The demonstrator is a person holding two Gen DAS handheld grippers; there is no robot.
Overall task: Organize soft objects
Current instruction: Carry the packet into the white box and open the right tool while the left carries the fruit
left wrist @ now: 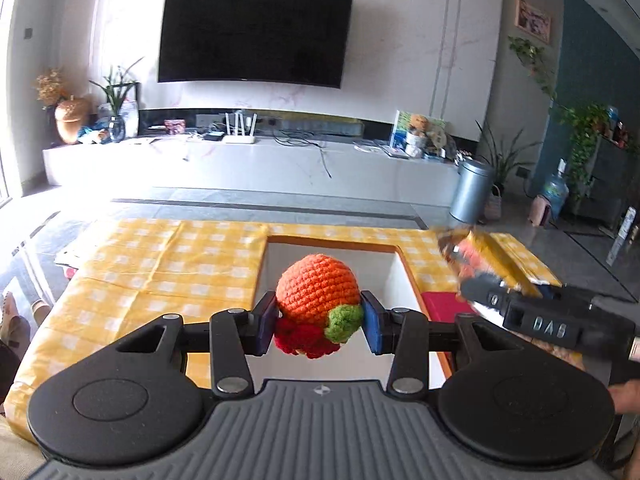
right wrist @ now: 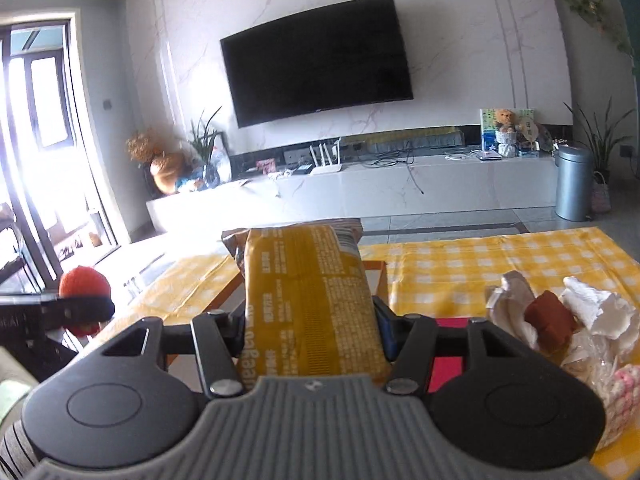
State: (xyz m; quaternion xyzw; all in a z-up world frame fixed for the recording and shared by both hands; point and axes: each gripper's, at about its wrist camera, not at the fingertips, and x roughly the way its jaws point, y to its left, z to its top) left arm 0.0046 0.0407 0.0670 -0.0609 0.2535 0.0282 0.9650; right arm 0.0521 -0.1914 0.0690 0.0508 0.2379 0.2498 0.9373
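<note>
**Both grippers loaded above the checked counter**

Left gripper (left wrist: 319,322) clamped on a crocheted orange ball (left wrist: 318,292) with a green tuft and red trim, blue pads pressing either side. Held in the air over a white box (left wrist: 394,276) with an orange rim, set into the yellow checked cloth (left wrist: 160,260) of the counter. A red item (left wrist: 440,306) just beside the box's right wall.

Right gripper (right wrist: 312,330) closed around a yellow snack packet (right wrist: 308,300), long side running forward along the fingers, brown crimped end sticking out past the tips. Raised above the counter, near the same box. Seen blurred from the left wrist view, at the right edge.

On the cloth to the right: crumpled white paper (right wrist: 592,308), a brown-red block (right wrist: 550,320) nested in it, and a pink-and-white knitted piece (right wrist: 622,400) at the near edge.

Beyond the counter, a wall-mounted television (left wrist: 256,32) over a long white cabinet (left wrist: 248,162).
</note>
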